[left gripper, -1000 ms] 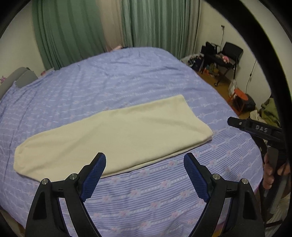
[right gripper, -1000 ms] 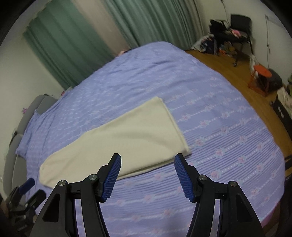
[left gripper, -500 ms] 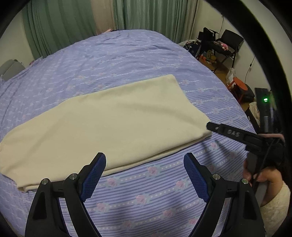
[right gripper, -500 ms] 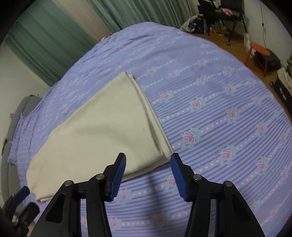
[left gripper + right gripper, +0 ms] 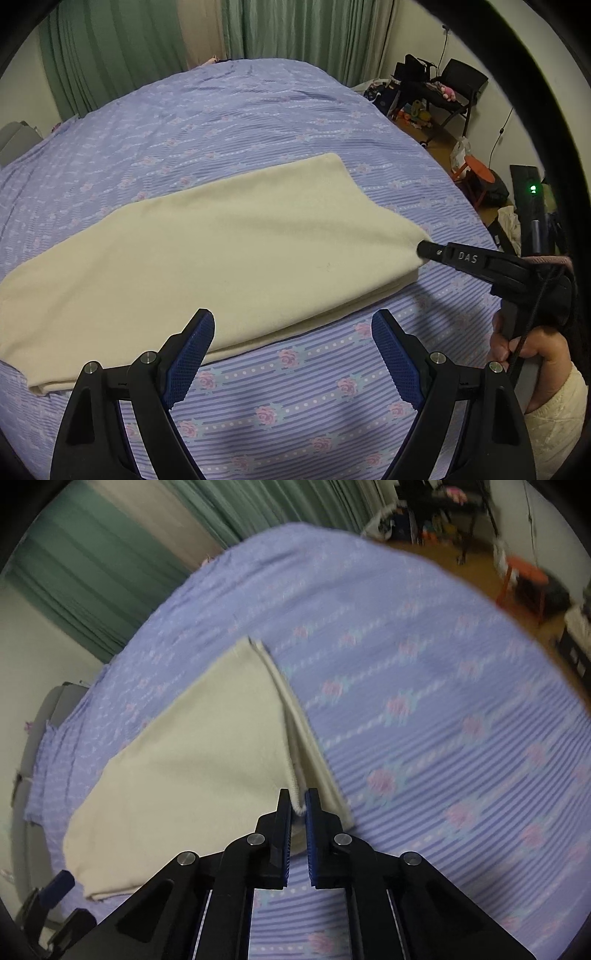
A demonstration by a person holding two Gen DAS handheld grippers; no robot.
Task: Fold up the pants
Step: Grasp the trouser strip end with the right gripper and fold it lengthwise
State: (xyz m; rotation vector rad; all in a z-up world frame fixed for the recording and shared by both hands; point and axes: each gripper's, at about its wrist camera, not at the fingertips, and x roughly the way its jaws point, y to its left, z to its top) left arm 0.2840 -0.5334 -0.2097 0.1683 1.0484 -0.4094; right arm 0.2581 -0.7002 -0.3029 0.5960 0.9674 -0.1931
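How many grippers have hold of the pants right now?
1. The right gripper is pinching the pants at their near right corner; the left gripper hangs open over the bedspread, touching nothing.

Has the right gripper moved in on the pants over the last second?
Yes. The right gripper has closed in toward the pants lying on the bed, and its jaws have shut on the near corner, lifting the top layer's edge.

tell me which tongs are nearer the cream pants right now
Right. The right tongs are shut on a corner of the cream pants; the left tongs hang open just short of the near edge, not touching.
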